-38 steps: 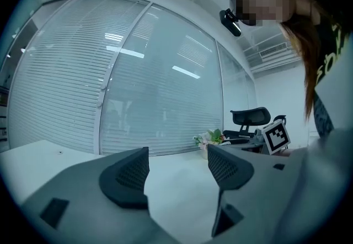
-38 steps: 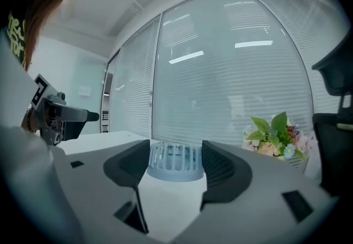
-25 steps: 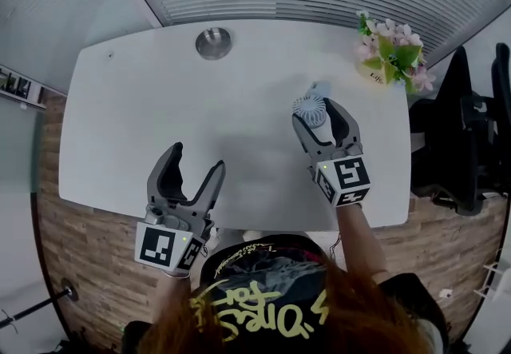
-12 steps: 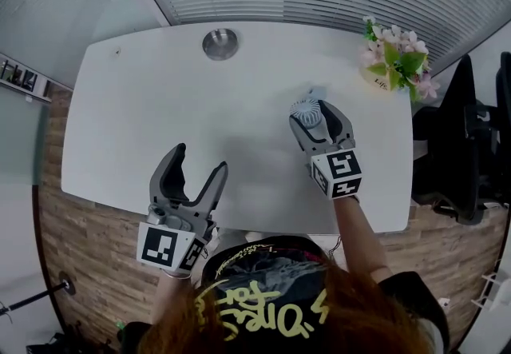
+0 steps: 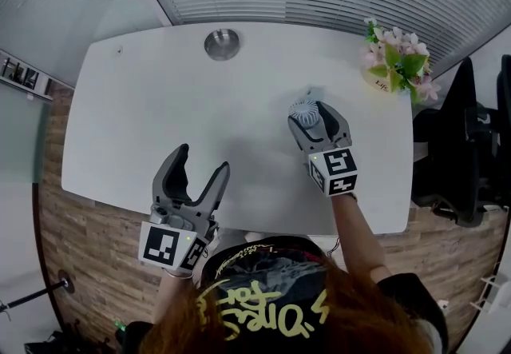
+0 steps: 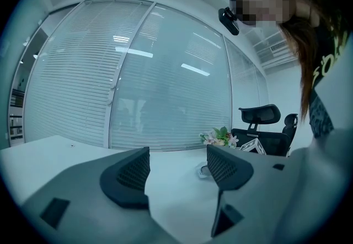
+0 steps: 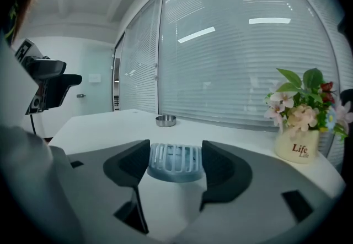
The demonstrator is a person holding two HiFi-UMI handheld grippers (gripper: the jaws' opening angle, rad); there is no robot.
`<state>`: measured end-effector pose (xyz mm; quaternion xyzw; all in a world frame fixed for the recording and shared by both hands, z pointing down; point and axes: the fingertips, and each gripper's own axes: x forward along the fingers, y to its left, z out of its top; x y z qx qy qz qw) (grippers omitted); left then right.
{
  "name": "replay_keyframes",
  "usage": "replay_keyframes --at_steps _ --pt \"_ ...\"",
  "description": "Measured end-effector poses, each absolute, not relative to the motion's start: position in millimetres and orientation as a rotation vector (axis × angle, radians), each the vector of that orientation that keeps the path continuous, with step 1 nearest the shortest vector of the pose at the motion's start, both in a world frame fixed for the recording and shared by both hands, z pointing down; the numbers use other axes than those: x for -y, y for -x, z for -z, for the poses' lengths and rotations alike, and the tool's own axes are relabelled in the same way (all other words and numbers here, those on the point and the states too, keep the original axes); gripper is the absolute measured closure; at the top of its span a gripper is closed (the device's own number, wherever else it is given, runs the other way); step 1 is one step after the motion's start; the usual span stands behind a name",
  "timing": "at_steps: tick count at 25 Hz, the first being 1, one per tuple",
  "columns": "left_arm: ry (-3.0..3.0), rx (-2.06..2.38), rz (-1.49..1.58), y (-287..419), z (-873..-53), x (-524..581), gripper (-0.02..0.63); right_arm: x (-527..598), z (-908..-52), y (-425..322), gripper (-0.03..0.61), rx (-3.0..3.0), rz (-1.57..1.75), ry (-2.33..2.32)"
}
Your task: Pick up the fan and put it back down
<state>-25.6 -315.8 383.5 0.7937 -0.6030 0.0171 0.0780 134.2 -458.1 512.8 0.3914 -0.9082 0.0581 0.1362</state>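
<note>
A small pale-blue fan (image 5: 304,110) sits between the jaws of my right gripper (image 5: 315,122) over the right half of the white table (image 5: 144,105). In the right gripper view its ribbed grille (image 7: 175,160) fills the gap, and both pads press on its sides. Whether the fan's foot touches the table is hidden. My left gripper (image 5: 203,162) hangs over the table's near edge, open, with nothing between its pads (image 6: 135,170).
A round metal dish (image 5: 222,43) sits at the table's far edge, also seen as the dish (image 7: 165,120). A flower pot (image 5: 395,61) stands at the far right corner, close to the fan (image 7: 298,144). Black office chairs (image 5: 467,145) stand to the right of the table.
My right gripper has sunk a little toward the table with the fan still in it. The left gripper has stayed where it was.
</note>
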Motion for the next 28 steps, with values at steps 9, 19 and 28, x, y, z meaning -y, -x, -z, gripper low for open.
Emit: replay_keyframes --at_steps 9,19,28 --pt "-2.388 1.794 -0.04 20.5 -381.4 318.9 0.299 455.6 -525.7 -140.0 0.278 2.575 -0.187 -1.139" --pt "-2.411 1.776 -0.049 10.5 -380.9 317.3 0.299 449.4 -545.5 -144.5 0.278 2.489 -0.144 -1.11" --pt "-2.431 1.769 -0.054 3.8 -379.9 313.5 0.301 449.3 -558.3 -150.4 0.279 2.439 -0.272 -1.104"
